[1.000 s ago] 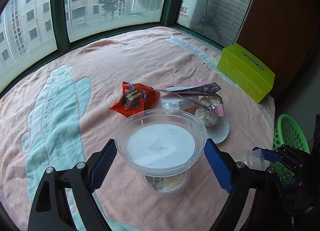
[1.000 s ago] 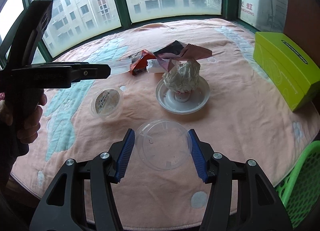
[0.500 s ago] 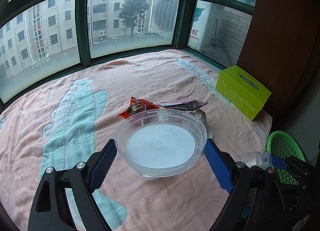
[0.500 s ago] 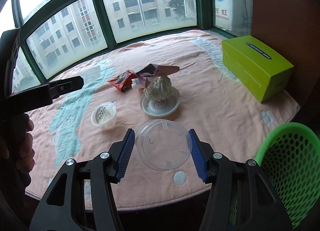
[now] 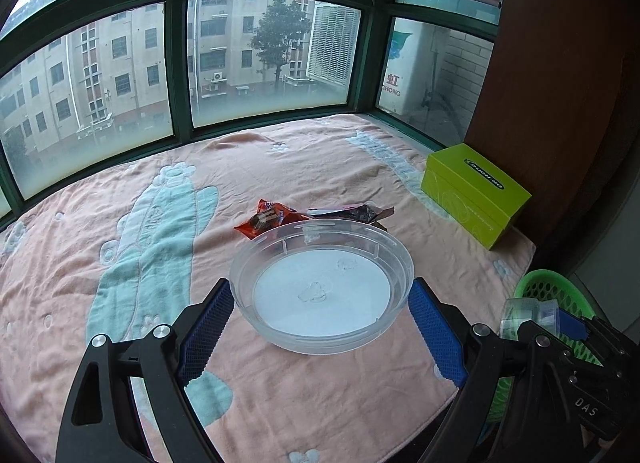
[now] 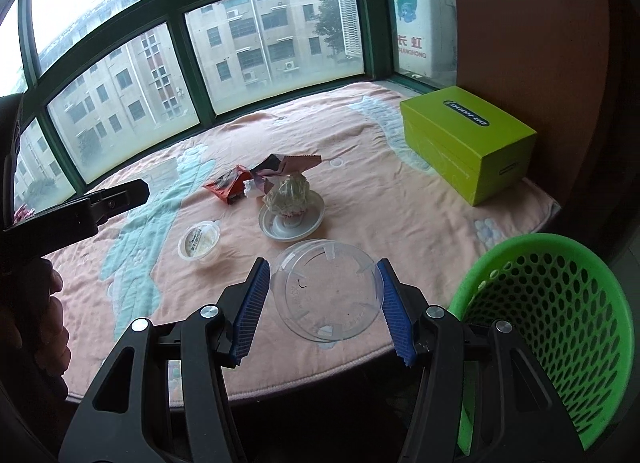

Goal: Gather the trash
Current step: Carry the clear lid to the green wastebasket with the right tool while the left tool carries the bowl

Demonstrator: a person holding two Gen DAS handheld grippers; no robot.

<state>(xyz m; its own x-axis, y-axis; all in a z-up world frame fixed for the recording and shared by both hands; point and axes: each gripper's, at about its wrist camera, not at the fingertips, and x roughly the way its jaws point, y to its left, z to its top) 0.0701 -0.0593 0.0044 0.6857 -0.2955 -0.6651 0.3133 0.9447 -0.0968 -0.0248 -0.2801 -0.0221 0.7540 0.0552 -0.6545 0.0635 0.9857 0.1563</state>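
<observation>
My left gripper (image 5: 320, 303) is shut on a clear plastic bowl (image 5: 322, 283), held by its rim above the pink blanket. My right gripper (image 6: 324, 297) is shut on a clear plastic cup (image 6: 326, 289), seen end-on near the table's front edge. A green mesh basket (image 6: 556, 327) stands below the table at the right, and shows in the left wrist view as the basket (image 5: 548, 291). On the blanket lie an orange snack wrapper (image 6: 226, 187), a pink and dark wrapper (image 6: 286, 163), crumpled paper on a white lid (image 6: 290, 203) and a small sealed tub (image 6: 200, 243).
A lime-green box (image 6: 464, 143) sits at the table's right rear by a brown wall. Green-framed windows run along the back. A hand (image 6: 36, 315) holds the left gripper at the left of the right wrist view. The table edge (image 6: 304, 381) is close below.
Both grippers have risen and pulled back from the table with the bowl and cup still held. The basket has come into fuller view at the right.
</observation>
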